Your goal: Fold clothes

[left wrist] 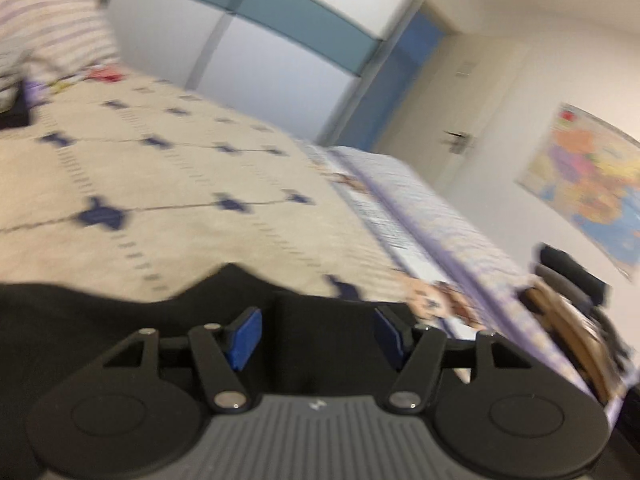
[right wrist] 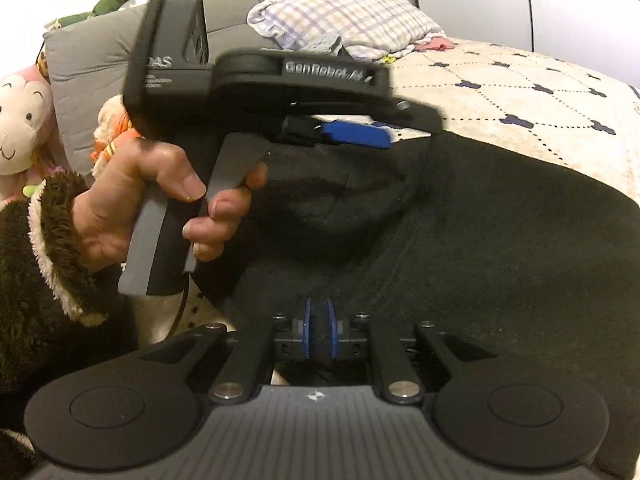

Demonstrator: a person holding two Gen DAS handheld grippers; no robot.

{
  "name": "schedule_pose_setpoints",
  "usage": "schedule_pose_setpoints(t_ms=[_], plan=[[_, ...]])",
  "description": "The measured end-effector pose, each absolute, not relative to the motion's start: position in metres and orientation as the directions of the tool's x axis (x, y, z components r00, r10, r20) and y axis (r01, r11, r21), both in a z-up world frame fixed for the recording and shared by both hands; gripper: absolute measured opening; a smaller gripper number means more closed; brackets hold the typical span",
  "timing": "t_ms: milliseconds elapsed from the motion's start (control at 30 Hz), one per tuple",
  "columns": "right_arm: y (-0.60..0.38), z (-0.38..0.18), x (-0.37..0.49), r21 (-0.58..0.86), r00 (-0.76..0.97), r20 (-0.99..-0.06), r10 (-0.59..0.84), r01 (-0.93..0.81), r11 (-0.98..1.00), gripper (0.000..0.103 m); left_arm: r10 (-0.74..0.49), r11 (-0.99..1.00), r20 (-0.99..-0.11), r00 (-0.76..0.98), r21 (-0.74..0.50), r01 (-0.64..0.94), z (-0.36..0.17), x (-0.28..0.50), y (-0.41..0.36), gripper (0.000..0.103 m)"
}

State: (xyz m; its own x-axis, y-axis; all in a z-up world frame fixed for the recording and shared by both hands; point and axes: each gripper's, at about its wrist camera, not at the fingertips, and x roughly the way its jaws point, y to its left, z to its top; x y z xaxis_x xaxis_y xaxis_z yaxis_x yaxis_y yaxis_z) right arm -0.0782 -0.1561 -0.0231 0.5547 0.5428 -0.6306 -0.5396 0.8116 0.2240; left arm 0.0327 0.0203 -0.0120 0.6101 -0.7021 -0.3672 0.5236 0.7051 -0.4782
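Note:
A black fleece garment [right wrist: 480, 240] lies spread over the cream bedspread [right wrist: 520, 92]. My right gripper [right wrist: 320, 334] is shut on a fold of it at the near edge, with black cloth pinched between the blue pads. A hand [right wrist: 160, 192] in a furry brown sleeve holds my left gripper [right wrist: 376, 134] just above the garment's bunched far-left part. In the left wrist view the left gripper [left wrist: 316, 332] stands open, its blue pads [left wrist: 244, 336] wide apart, and the black garment [left wrist: 80, 328] lies under and between them. The picture there is blurred.
Plush toys [right wrist: 20, 120], a grey cushion [right wrist: 92, 52] and a checked bundle of cloth [right wrist: 344, 16] sit at the head of the bed. The bed's right edge [left wrist: 440, 232] drops toward a chair [left wrist: 568, 280]. A wardrobe [left wrist: 260, 40], a door [left wrist: 460, 120] and a wall map [left wrist: 592, 176] stand beyond.

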Motion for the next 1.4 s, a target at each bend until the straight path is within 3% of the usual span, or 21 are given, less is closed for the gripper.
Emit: schedule_pose_setpoints(t_ms=[67,167,367,467,733,867,1000,1200,1400], plan=[[-0.160,-0.020,-0.078,0.230,0.558,-0.626,0.545,-0.535,0.813,0.013,-0.743,0.667,-0.359,0.564,-0.464,0.584,-0.014,0.032,0.006,0.062],[-0.177,-0.010,-0.080,0.256,0.576,-0.599,0.556,-0.520,0.815,0.028,-0.751,0.660,-0.389,0.535,-0.414,0.626,-0.019,0.034,-0.013,0.062],[-0.231,-0.004,-0.087,0.147,0.733,-0.549,0.402,-0.390,0.909,0.034,-0.703,0.705,-0.454,0.548,-0.343,0.621,-0.031,0.041,-0.025,0.062],[-0.247,-0.017,-0.086,0.083,0.768,-0.568,0.296,-0.305,0.949,0.035,-0.659,0.743,-0.485,0.575,-0.303,0.597,-0.039,0.044,-0.028,0.062],[-0.248,-0.045,-0.101,-0.022,0.775,-0.587,0.232,-0.302,0.953,0.035,-0.627,0.767,-0.506,0.592,-0.269,0.583,-0.048,0.043,-0.030,0.058],[-0.251,-0.041,-0.103,-0.019,0.789,-0.571,0.227,-0.289,0.957,0.035,-0.620,0.768,-0.516,0.591,-0.247,0.590,-0.041,0.032,-0.032,0.068],[-0.246,-0.032,-0.097,-0.043,0.802,-0.561,0.203,-0.273,0.961,0.041,-0.612,0.775,-0.514,0.601,-0.238,0.586,-0.037,0.016,-0.027,0.069],[-0.228,-0.024,-0.089,-0.068,0.811,-0.546,0.212,-0.295,0.953,0.043,-0.573,0.819,-0.515,0.637,-0.335,0.466,-0.029,0.000,0.004,0.080],[-0.209,-0.016,-0.083,-0.073,0.820,-0.524,0.231,-0.313,0.947,0.050,-0.466,0.883,-0.499,0.731,-0.312,0.351,-0.016,-0.028,0.038,0.087]])
